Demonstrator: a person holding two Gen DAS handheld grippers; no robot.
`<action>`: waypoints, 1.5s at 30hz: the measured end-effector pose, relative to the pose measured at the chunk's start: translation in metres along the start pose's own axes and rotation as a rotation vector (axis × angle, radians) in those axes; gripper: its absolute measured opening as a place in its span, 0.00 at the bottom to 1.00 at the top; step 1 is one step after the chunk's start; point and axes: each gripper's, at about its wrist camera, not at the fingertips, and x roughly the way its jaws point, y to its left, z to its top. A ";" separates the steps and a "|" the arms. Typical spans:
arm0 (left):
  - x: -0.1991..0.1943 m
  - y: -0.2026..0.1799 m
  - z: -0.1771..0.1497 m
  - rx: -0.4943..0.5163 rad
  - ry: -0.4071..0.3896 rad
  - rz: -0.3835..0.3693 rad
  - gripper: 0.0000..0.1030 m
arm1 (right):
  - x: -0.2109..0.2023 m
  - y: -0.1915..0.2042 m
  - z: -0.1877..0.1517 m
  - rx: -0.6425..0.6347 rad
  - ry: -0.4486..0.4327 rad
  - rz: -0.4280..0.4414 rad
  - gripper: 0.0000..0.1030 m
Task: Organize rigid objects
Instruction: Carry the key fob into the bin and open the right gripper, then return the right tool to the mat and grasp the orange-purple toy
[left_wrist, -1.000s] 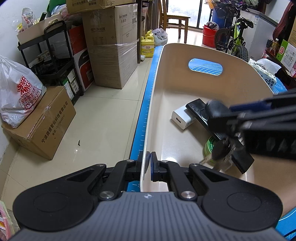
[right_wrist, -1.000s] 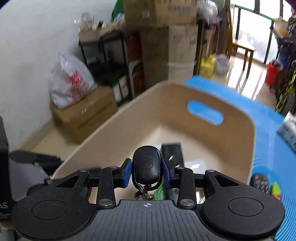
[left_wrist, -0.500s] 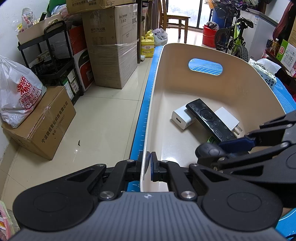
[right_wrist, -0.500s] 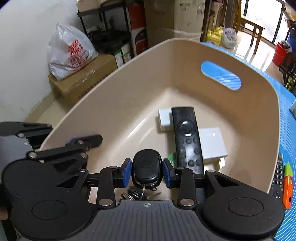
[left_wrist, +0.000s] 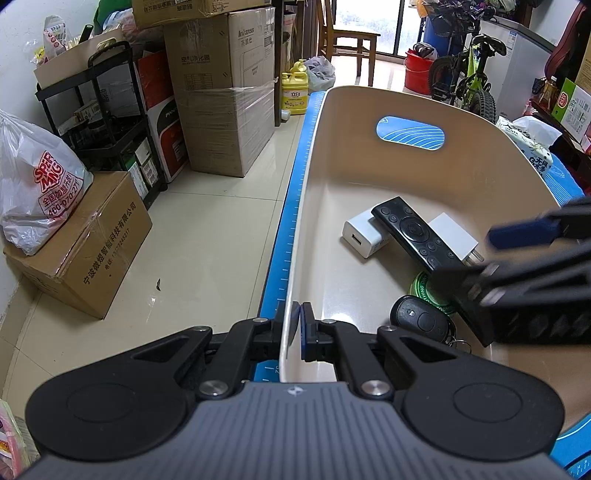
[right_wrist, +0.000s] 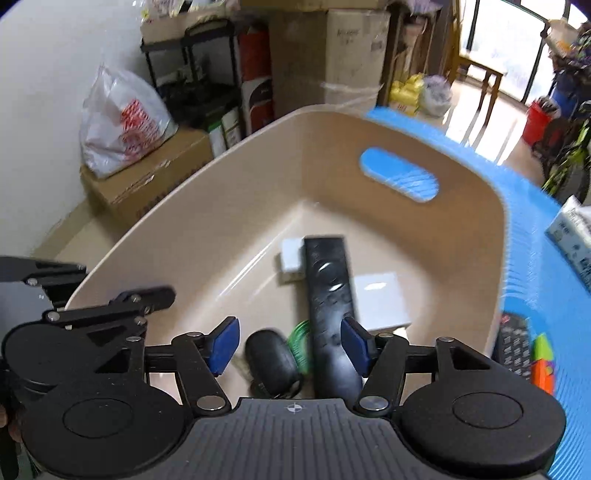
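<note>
Black oval key fob (left_wrist: 419, 320) (keys attached) in beige bin (left_wrist: 369, 177).

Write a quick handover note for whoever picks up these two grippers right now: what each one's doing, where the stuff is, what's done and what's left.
Left hand-held gripper: shut on the near rim of the beige plastic bin, steadying it.
Right hand-held gripper: jaws opening, nothing pressed between the blue pads; it hangs over the bin.
In the bin: oval black key fob with keys, just released on the floor by the round green tin; long black remote control lying across two white chargers.
Done: those five items are binned.
Left: a second dark remote and a small orange-and-green object on the blue mat right of the bin.
</note>
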 end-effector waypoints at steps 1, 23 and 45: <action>0.000 0.000 0.000 0.000 0.000 0.000 0.06 | -0.005 -0.003 0.000 -0.003 -0.024 -0.011 0.68; 0.000 0.000 0.000 0.000 0.000 0.000 0.06 | -0.057 -0.158 -0.061 0.091 -0.220 -0.369 0.83; 0.000 0.000 0.000 0.000 -0.001 0.000 0.07 | 0.002 -0.241 -0.114 0.199 -0.145 -0.336 0.80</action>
